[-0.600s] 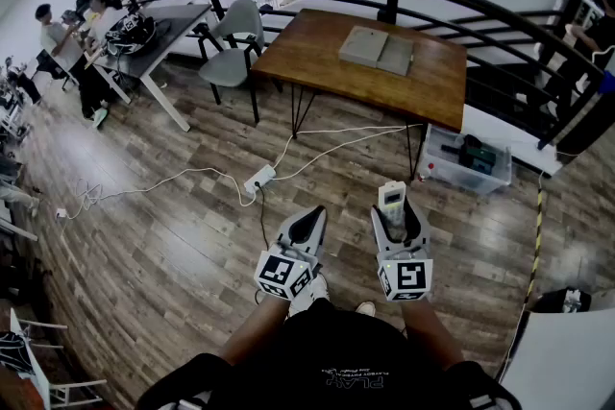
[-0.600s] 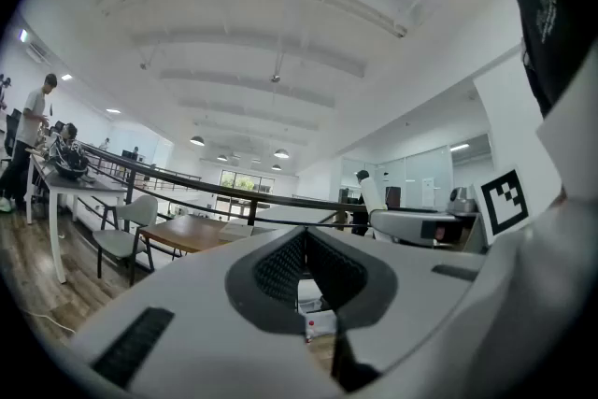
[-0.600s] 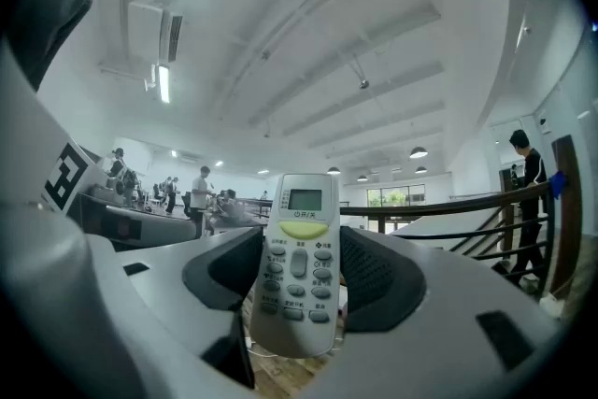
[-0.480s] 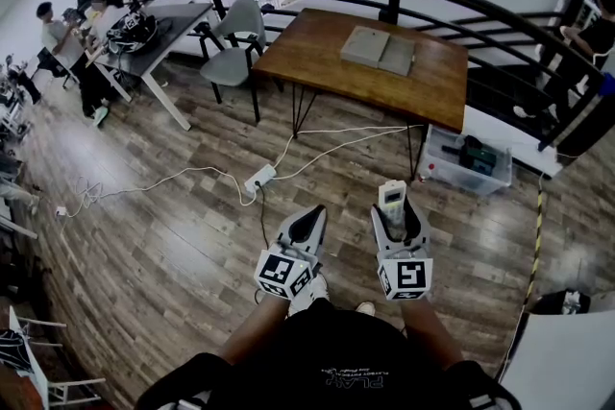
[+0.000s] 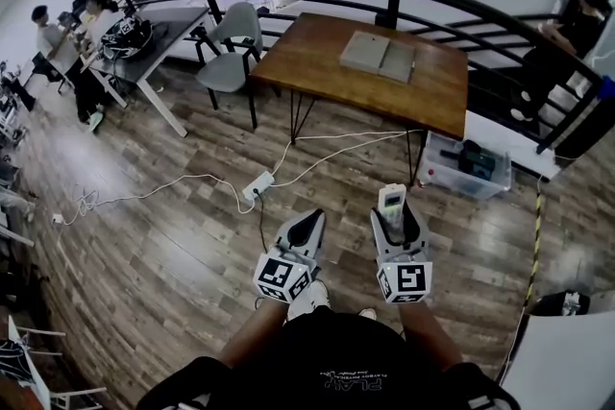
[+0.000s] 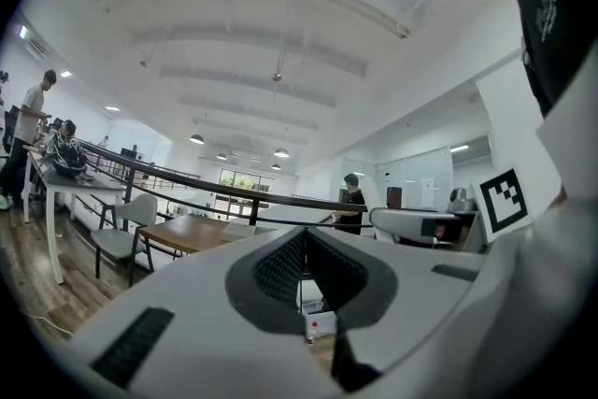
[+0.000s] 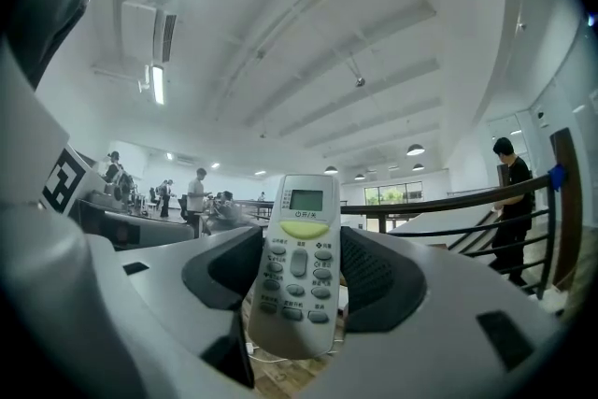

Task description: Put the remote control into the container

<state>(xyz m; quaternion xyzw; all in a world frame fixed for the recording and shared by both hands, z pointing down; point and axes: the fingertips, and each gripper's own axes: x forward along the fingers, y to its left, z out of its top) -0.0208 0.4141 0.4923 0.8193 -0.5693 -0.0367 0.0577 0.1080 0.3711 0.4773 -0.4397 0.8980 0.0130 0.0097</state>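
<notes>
A white remote control (image 5: 391,203) with a small screen and a yellow-green button lies between the jaws of my right gripper (image 5: 394,211), which is shut on it and held level above the wooden floor. The right gripper view shows the remote (image 7: 299,262) face up, its screen end sticking out past the fingertips. Beside it, my left gripper (image 5: 309,222) hangs level with its jaws together and nothing in them. The container (image 5: 468,166), a clear plastic bin with dark items inside, stands on the floor ahead and to the right, under the table's right end.
A brown wooden table (image 5: 317,62) with a grey pad (image 5: 378,53) stands ahead, and a black curved railing (image 5: 480,0) runs behind it. A power strip (image 5: 256,185) and its cables lie on the floor. A grey chair (image 5: 233,43) and a desk with people are at the left.
Both grippers keep their pose and the remote stays in the right one. A person behind the railing at the right has moved further into view.
</notes>
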